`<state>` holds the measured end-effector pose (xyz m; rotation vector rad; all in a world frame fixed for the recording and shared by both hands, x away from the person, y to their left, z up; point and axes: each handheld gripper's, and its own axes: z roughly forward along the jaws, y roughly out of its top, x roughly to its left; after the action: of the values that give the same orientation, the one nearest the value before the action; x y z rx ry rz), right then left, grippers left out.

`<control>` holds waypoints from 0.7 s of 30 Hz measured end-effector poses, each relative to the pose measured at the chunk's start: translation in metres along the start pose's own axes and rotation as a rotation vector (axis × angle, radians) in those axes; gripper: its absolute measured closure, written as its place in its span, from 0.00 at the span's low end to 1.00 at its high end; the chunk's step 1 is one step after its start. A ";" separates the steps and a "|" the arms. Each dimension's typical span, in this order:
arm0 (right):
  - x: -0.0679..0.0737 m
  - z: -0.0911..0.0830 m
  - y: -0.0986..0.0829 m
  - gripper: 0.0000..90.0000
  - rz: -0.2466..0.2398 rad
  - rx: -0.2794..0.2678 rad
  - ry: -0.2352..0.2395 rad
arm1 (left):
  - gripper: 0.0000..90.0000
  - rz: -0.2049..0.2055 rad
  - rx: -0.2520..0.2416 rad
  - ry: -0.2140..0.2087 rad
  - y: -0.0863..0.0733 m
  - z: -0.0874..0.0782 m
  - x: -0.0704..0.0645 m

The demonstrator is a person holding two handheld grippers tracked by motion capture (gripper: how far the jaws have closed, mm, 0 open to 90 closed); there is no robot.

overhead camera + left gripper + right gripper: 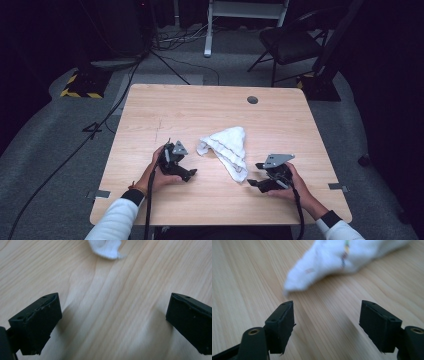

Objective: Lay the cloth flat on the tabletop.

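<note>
Towel (227, 148), narrow end toward person

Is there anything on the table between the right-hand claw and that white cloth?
Nothing: in the right gripper view, only bare wooden table lies between the open right gripper and the white towel.

A light wooden table (150, 125) fills the middle of the picture. A crumpled white cloth (227, 147) lies near its middle.
</note>
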<state>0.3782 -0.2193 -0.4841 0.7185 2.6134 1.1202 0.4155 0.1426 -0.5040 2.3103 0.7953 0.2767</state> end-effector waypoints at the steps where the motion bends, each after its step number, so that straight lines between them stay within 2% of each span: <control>1: 0.000 0.000 0.000 0.32 0.000 0.000 0.000 | 0.00 0.005 -0.003 -0.002 0.005 0.004 0.002; 2: 0.004 0.006 0.010 0.32 0.012 -0.012 0.011 | 0.01 -0.001 -0.005 0.000 0.015 0.013 0.006; 3: 0.004 0.006 0.010 0.32 0.012 -0.012 0.011 | 0.01 -0.001 -0.005 0.000 0.015 0.013 0.006; 4: 0.007 0.014 0.018 0.33 0.022 -0.009 0.002 | 0.02 -0.004 -0.007 0.003 0.023 0.020 0.009; 7: 0.008 0.021 0.021 0.37 0.027 0.007 -0.019 | 0.06 -0.009 -0.019 0.007 0.030 0.025 0.010; 8: 0.009 0.024 0.021 0.42 0.023 0.023 -0.034 | 0.07 -0.017 -0.029 0.014 0.033 0.027 0.010; 9: 0.009 0.026 0.019 0.55 0.004 0.043 -0.045 | 0.21 -0.018 -0.056 0.023 0.034 0.027 0.011; 10: 0.009 0.025 0.017 0.61 -0.007 0.047 -0.048 | 0.28 -0.009 -0.063 0.015 0.035 0.028 0.012; 11: 0.009 0.025 0.017 0.61 -0.007 0.047 -0.048 | 0.33 -0.009 -0.063 0.015 0.035 0.028 0.012; 12: 0.005 0.020 0.014 0.75 -0.005 0.030 -0.032 | 0.42 0.012 -0.076 -0.004 0.036 0.027 0.013; 13: 0.003 0.016 0.013 0.80 -0.004 0.019 -0.030 | 0.54 0.029 -0.078 -0.004 0.036 0.026 0.012; 14: 0.003 0.016 0.013 0.80 -0.004 0.019 -0.030 | 0.60 0.029 -0.078 -0.004 0.036 0.026 0.012; 15: -0.001 0.009 0.011 0.86 -0.004 0.001 -0.037 | 0.68 0.061 -0.065 -0.008 0.037 0.024 0.011; 16: -0.002 0.006 0.011 0.88 -0.010 -0.004 -0.046 | 0.74 0.070 -0.060 -0.010 0.037 0.023 0.011; 19: -0.005 0.000 0.011 0.92 -0.013 -0.023 -0.061 | 0.87 0.080 -0.060 0.001 0.037 0.019 0.012; 21: -0.008 -0.006 0.011 0.95 -0.014 -0.043 -0.077 | 0.95 0.081 -0.083 0.009 0.038 0.012 0.013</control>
<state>0.3863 -0.2207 -0.4716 0.7184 2.5183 1.1185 0.4481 0.1214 -0.4884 2.2677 0.6823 0.3500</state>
